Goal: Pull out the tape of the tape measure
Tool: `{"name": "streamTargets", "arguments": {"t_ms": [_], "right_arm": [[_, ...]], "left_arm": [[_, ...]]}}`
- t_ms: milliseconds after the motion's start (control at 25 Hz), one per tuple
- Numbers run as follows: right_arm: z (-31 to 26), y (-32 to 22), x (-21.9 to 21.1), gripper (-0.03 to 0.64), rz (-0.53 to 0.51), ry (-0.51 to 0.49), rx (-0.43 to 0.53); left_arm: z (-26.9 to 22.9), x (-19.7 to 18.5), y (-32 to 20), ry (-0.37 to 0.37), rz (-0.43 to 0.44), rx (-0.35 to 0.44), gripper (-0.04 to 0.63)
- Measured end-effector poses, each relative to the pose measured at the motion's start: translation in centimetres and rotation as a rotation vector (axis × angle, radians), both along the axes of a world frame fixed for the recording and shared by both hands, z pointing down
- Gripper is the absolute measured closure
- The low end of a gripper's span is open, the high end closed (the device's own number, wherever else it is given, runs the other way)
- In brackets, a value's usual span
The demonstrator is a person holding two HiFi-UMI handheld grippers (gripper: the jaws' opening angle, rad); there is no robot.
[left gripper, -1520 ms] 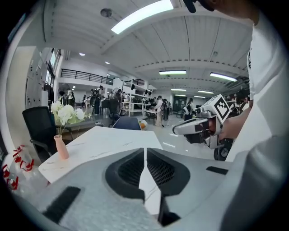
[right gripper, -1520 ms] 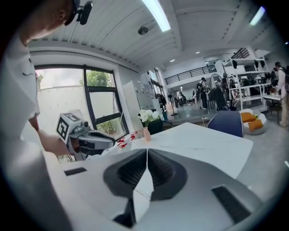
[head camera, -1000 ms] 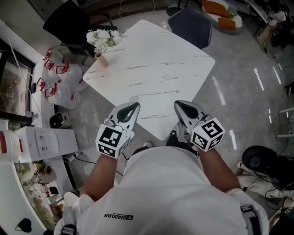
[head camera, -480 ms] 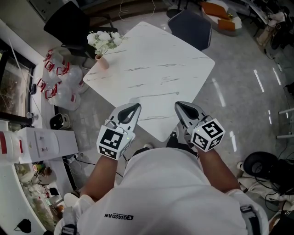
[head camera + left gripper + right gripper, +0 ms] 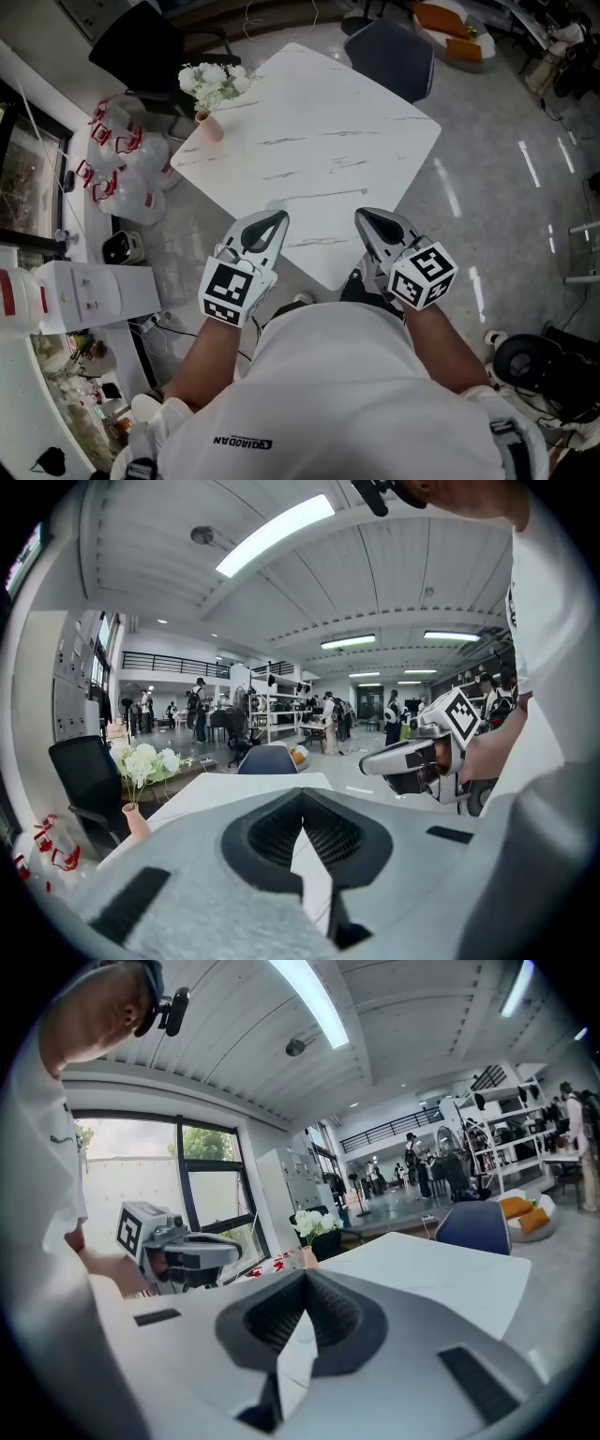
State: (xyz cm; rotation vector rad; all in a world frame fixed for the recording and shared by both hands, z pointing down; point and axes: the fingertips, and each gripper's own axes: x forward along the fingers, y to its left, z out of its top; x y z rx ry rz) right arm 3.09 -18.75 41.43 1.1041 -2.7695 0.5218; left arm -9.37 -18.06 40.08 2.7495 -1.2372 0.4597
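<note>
No tape measure shows in any view. My left gripper [image 5: 270, 223] and right gripper [image 5: 369, 217] hang side by side over the near corner of the white marble table [image 5: 319, 122], both pointing away from me. Both are shut with nothing between the jaws. In the left gripper view my left gripper [image 5: 302, 834] has its dark pads meeting along a thin seam, and the right gripper [image 5: 412, 757] shows beside it in a hand. In the right gripper view my right gripper [image 5: 300, 1316] is pressed together the same way, with the left gripper [image 5: 183, 1251] at the left.
A pink vase of white flowers [image 5: 211, 94] stands at the table's far left corner. A dark blue chair [image 5: 389, 52] and a black chair [image 5: 141, 42] stand behind the table. Water jugs [image 5: 127, 164] and a white dispenser [image 5: 84, 286] sit on the floor at left.
</note>
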Motion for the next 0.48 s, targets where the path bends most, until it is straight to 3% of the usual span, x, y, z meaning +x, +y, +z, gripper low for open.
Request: {"name": "streamTargets", "arguments": {"t_ms": [480], "right_arm": [[0.07, -0.57, -0.43, 0.614, -0.007, 0.013, -0.001]], "left_arm": [[-0.56, -0.36, -0.68, -0.008, -0.009, 0.009, 0.588]]}}
